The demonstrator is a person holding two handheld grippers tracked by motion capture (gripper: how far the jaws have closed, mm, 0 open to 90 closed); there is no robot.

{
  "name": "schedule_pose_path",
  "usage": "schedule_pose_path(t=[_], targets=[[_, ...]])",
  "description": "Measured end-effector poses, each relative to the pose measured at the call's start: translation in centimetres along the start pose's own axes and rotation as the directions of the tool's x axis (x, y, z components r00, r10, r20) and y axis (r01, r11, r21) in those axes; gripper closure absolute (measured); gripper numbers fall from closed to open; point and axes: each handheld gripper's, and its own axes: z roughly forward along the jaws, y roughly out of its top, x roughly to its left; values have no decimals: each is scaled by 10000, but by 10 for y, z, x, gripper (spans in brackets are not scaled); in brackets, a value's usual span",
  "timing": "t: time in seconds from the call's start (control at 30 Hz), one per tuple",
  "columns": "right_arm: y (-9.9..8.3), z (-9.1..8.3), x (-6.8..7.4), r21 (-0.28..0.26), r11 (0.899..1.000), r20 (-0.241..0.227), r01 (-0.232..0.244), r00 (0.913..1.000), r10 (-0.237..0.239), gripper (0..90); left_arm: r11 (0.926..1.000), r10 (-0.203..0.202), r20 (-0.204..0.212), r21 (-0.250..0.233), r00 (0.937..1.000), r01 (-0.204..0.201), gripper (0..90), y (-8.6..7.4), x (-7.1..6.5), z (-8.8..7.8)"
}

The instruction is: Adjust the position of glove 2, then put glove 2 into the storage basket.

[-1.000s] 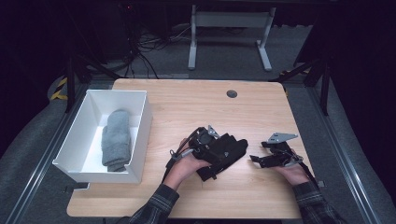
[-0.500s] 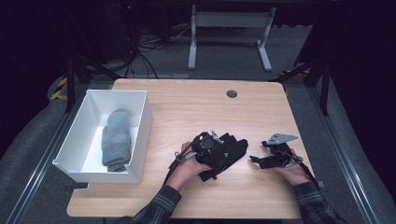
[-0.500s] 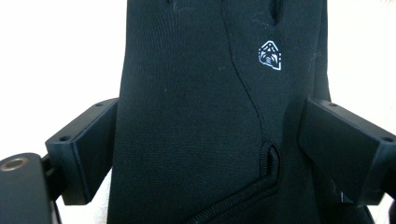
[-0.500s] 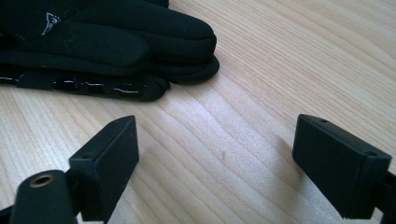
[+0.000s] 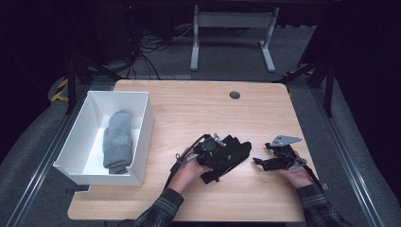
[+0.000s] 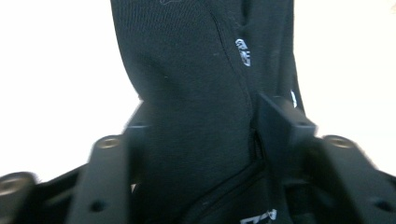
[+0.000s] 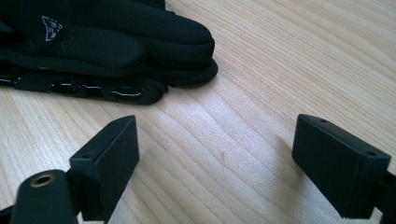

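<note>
Near the middle of the wooden surface (image 5: pixel 198 109) we see a pair of black gloves (image 5: pixel 231 153) lying flat. The left gripper (image 6: pixel 201 140) has just been closing its jaws, which now clamp the gloves' fabric. The right gripper (image 7: pixel 215 163) rests just right of the gloves, jaws apart over bare wood. At far left, a white box (image 5: pixel 142 123) holds a grey sock (image 5: pixel 116 142).
</note>
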Motion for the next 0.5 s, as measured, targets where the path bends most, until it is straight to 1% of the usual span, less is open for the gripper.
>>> schedule_pose_path(t=[0.07,0.13,0.2,0.33,0.4,0.5], targets=[[0,0,0,2,10000,2,0,10000,0,152,10000,-51,213,-13,9998,52,572,0,1,0],[0,0,0,1,10000,0,0,10000,0,152,9998,-198,369,-17,9991,199,630,0,2,-1],[0,0,0,2,10000,1,-2,10000,2,152,9995,-309,482,33,9984,307,668,0,3,-2],[0,0,0,0,10000,3,-5,10000,5,153,9983,-587,614,48,9964,585,701,2,4,-3],[0,0,0,0,10000,3,-6,10000,6,153,9968,-793,751,94,9940,788,709,2,5,-6],[0,0,0,-4,10000,4,-14,10000,14,154,9968,-804,764,94,9938,799,711,3,5,-12]])
